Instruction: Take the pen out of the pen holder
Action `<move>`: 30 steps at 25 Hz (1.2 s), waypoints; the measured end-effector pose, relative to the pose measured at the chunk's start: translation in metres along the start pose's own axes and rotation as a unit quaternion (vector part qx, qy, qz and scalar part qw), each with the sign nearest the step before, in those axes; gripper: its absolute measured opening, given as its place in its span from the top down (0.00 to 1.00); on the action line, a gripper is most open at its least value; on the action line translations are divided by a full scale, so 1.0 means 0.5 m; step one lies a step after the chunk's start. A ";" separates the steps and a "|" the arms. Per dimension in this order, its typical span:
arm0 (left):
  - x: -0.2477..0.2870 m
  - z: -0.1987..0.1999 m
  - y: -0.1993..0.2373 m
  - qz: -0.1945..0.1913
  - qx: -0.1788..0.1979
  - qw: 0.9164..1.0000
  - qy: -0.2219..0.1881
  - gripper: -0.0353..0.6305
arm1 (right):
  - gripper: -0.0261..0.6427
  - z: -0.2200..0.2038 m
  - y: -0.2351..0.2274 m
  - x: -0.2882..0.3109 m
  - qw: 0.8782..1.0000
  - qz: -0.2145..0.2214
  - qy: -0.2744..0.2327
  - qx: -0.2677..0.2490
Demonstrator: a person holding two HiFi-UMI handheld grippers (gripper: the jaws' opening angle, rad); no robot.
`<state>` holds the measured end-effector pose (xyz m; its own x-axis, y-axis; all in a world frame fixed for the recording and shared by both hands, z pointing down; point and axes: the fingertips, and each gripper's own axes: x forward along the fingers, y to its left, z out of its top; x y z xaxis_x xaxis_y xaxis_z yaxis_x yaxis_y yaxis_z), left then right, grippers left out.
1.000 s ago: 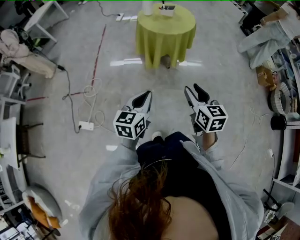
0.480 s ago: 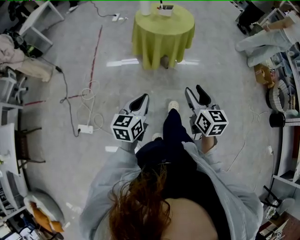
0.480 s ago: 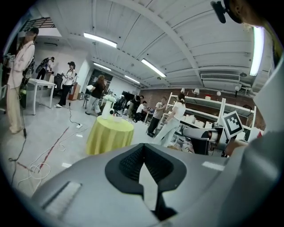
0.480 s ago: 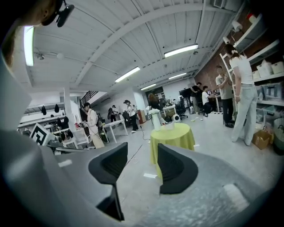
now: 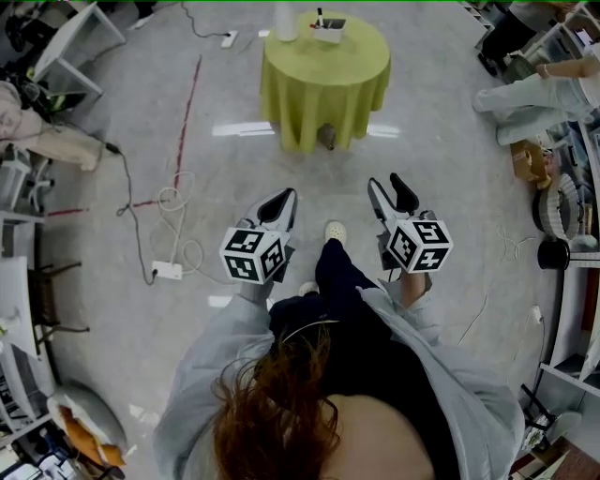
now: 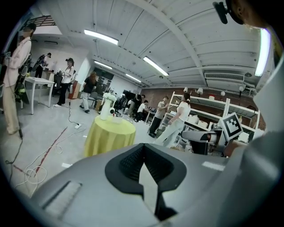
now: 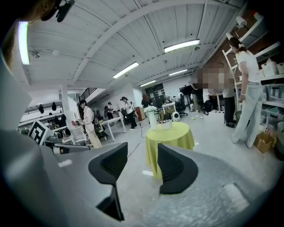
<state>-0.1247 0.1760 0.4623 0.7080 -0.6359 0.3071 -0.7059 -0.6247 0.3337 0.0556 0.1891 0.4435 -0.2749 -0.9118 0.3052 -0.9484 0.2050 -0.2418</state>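
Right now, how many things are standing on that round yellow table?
2: a white vase at the far left of the table, the pen holder just right of it. Smaller things may be hidden.

The person wears a light grey long-sleeved top point(image 5: 220, 352), dark navy trousers point(image 5: 342, 281) and what looks like a pale clog point(image 5: 335, 231), though it is small in view. The left gripper point(image 5: 280, 200) and right gripper point(image 5: 386, 183) share grey shells, black ribbed pads, and a white cube point(image 5: 253, 255) printed with black square markers.
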 end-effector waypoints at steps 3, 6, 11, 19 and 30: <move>0.055 0.035 0.019 0.005 0.010 1.000 0.002 0.92 | 0.65 0.034 -0.039 0.060 1.000 -0.002 0.005 -0.011; 0.108 0.075 0.043 0.017 0.013 1.000 -0.004 0.92 | 0.65 0.074 -0.063 0.124 1.000 0.015 0.005 -0.022; 0.188 0.151 0.085 0.037 0.014 0.999 -0.021 0.92 | 0.65 0.143 -0.106 0.216 0.999 0.037 0.001 -0.035; 0.305 0.220 0.114 0.049 0.021 0.998 -0.029 0.92 | 0.65 0.202 -0.195 0.317 0.998 0.046 0.000 -0.038; 0.387 0.233 0.136 0.063 0.013 0.998 -0.026 0.92 | 0.65 0.206 -0.258 0.380 0.998 0.056 0.015 -0.034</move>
<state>-0.0380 -0.0421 0.4406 0.6128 -0.7321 0.2975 -0.7894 -0.5500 0.2727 0.1418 -0.0473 0.4376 -0.3828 -0.8712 0.3073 -0.9200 0.3293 -0.2124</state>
